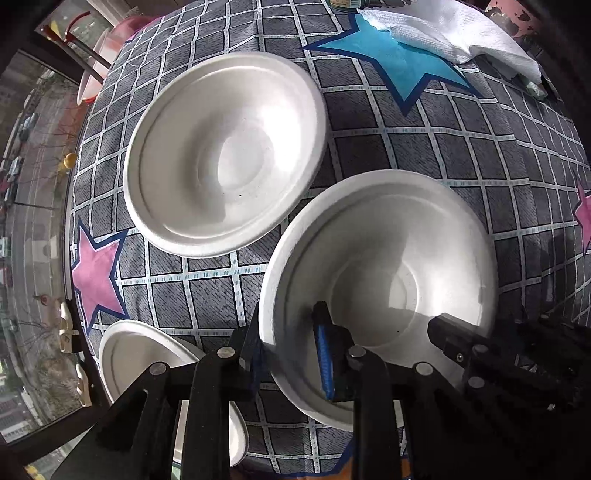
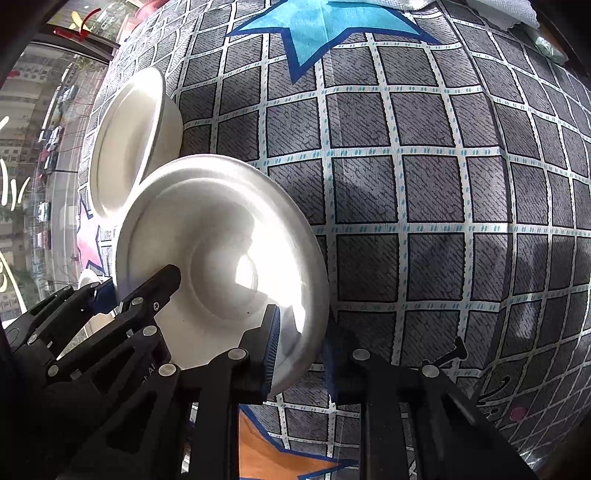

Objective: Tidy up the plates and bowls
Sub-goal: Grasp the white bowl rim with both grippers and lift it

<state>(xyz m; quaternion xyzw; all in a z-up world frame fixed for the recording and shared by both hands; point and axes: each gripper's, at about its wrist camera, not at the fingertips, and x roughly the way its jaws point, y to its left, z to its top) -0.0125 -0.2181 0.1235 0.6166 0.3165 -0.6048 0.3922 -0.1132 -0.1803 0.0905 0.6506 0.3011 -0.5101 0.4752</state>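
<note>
A white paper bowl sits nearest on the checked tablecloth. My left gripper is shut on its near-left rim, one finger inside the bowl and one outside. A finger of the right gripper reaches into the same bowl at its right side. The right wrist view has this bowl with my right gripper shut on its rim, and the left gripper clamped on the opposite edge. A second white bowl stands just behind it, apart from both grippers.
A third white dish lies at the table's near-left corner. A white paper towel rests at the far right beside a blue star print. A pink basin stands beyond the table's left edge, by a window.
</note>
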